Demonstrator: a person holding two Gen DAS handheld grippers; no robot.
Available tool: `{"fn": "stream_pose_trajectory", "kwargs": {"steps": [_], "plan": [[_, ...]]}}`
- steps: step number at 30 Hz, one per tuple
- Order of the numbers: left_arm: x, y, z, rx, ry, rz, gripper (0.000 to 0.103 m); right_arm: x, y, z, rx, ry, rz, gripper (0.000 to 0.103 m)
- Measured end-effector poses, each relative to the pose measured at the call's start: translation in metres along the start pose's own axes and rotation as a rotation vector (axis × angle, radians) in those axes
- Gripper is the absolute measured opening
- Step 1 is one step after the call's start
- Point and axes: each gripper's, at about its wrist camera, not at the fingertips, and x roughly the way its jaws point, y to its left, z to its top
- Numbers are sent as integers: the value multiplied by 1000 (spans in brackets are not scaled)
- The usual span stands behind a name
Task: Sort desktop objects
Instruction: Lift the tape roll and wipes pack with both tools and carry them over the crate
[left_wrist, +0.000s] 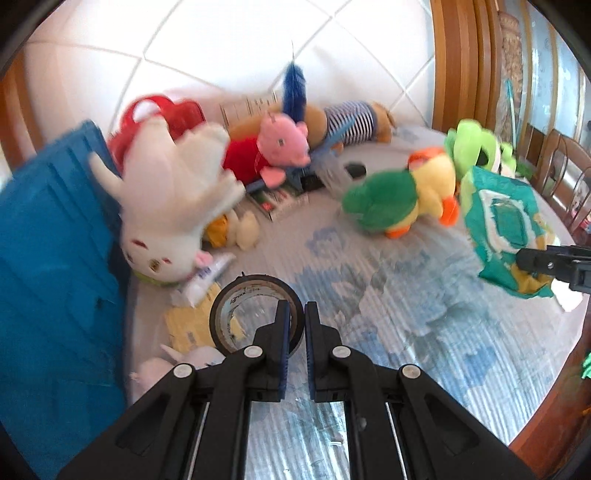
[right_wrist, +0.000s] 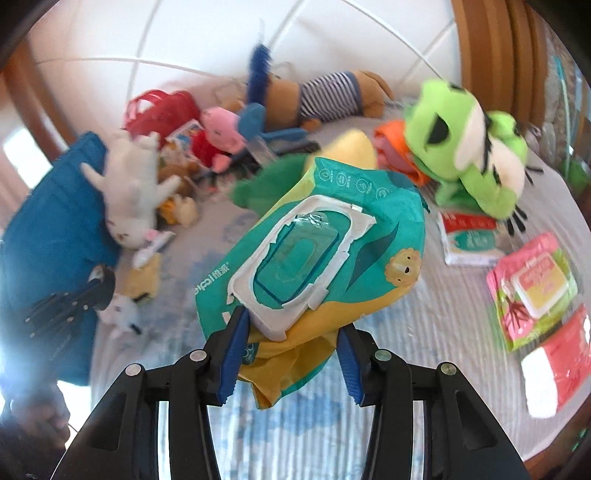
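My left gripper (left_wrist: 297, 325) is shut on the rim of a dark tape roll (left_wrist: 255, 314), held above the table near the blue bin (left_wrist: 51, 280). My right gripper (right_wrist: 290, 332) is shut on a green and yellow wet-wipes pack (right_wrist: 317, 247) and holds it in the air; the pack also shows in the left wrist view (left_wrist: 506, 229) at the right. Plush toys lie on the table: a white rabbit (left_wrist: 170, 206), a pink pig (left_wrist: 280, 144), a green and yellow duck (left_wrist: 402, 192), a green frog (right_wrist: 472, 144) and a striped dog (left_wrist: 351, 122).
A red basket (left_wrist: 162, 114) stands at the back left. A white tube (left_wrist: 207, 277) and yellow packet (left_wrist: 188, 325) lie by the bin. Pink and red wipe packs (right_wrist: 535, 284) and a white pack (right_wrist: 469, 240) lie at the right. The table's wooden edge (left_wrist: 554, 398) curves on the right.
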Motion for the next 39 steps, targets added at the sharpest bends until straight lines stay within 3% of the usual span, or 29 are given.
{"fn": "stream_pose_trajectory", "kwargs": {"steps": [13,24,30,36,39], "plan": [[-128,26,5,-23,-166,80,8,-78,112,21,-200,-151,124,45],[-246,74,-26,-12,-276,58,8,-142,227,-5,-273,-263,184,45],[-305,110,-27,-32,-350,47,8,-172,282,-10,-297,-322,215,45],[-343,161,-23,-105,-391,115,8,-190,333,-3,-364,-366,253,45],[-354,190,-21,-146,-399,203,8,-187,354,6,-394,-362,294,45]]}}
